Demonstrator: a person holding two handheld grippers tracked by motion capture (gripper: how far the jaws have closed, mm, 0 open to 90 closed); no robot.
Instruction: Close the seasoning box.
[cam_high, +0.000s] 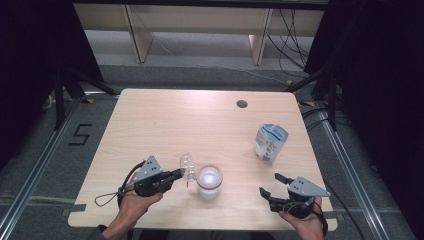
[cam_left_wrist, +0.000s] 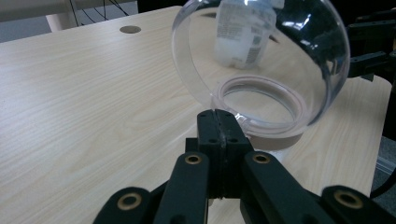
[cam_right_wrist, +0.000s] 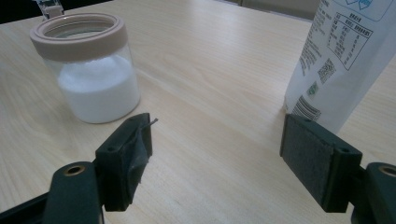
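Observation:
A glass jar (cam_high: 209, 181) with a pale pink rim, part full of white powder, stands near the table's front edge, and shows at the left of the right gripper view (cam_right_wrist: 88, 70). Its clear domed lid (cam_high: 186, 167) stands tilted up at the jar's left side. My left gripper (cam_high: 180, 173) is shut on the lid's lower edge; in the left gripper view the jaws (cam_left_wrist: 223, 135) meet just under the lid (cam_left_wrist: 261, 56), with the jar's rim (cam_left_wrist: 280, 136) behind. My right gripper (cam_high: 270, 184) rests open right of the jar, nothing between its jaws (cam_right_wrist: 217, 158).
A white and blue printed pouch (cam_high: 270, 142) stands upright at the right of the wooden table (cam_high: 175, 120), close beyond my right gripper's right jaw (cam_right_wrist: 345, 56). A small round hole (cam_high: 242, 104) sits near the far edge. Floor rails and cables run around the table.

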